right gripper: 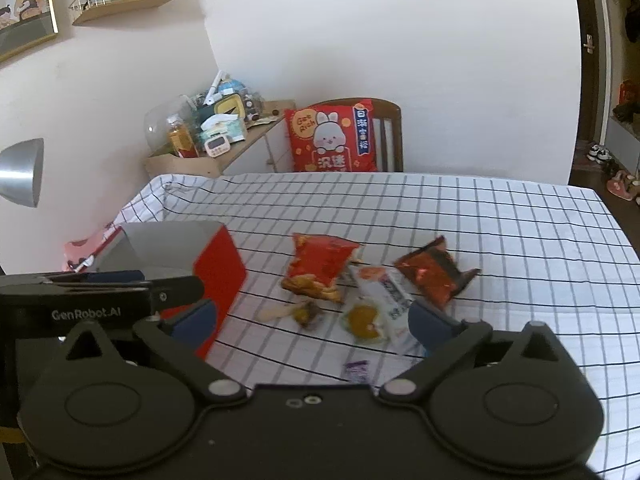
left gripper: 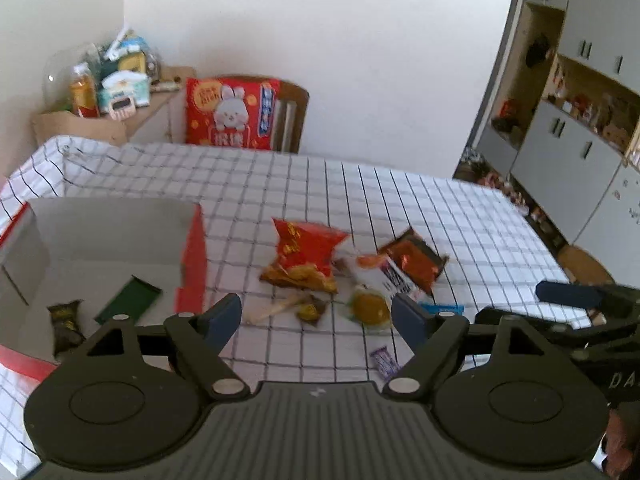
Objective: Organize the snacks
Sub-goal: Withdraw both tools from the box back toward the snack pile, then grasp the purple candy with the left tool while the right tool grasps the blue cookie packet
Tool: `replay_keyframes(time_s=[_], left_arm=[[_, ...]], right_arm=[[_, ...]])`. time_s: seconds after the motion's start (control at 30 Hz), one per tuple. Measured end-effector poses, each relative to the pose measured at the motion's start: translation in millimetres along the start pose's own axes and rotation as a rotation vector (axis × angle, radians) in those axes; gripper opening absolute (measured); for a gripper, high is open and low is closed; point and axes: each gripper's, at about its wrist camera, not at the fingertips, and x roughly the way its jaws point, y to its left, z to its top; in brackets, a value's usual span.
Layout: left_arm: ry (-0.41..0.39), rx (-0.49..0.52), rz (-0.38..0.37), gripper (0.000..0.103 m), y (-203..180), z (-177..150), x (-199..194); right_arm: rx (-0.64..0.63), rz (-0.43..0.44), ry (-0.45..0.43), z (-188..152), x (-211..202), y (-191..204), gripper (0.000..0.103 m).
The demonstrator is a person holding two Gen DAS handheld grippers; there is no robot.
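Observation:
Snacks lie in a loose pile on the checked tablecloth: a red chip bag, a dark red packet, a white packet, a round yellow pastry, a brown sweet and a small purple candy. A red-sided box at the left holds a green packet and a dark wrapped snack. My left gripper is open and empty above the pile's near edge. My right gripper is open and empty, beside the left.
A chair with a red rabbit cushion stands at the table's far side. A cluttered side cabinet is at the back left. Cupboards line the right wall. The table's right edge drops to the floor.

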Motion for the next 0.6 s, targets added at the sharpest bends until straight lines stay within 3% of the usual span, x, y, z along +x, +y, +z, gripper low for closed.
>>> replay_keyframes(time_s=[0.37, 0.6], left_arm=[[0.168, 0.035, 0.017, 0.082, -38, -12, 61], [0.368, -0.047, -0.002, 0.082, -50, -17, 112]], right_arm=[[0.093, -0.096, 0.075, -10, 27, -71, 0.102], [0.142, -0.125, 0.180, -16, 64, -101, 0.100]])
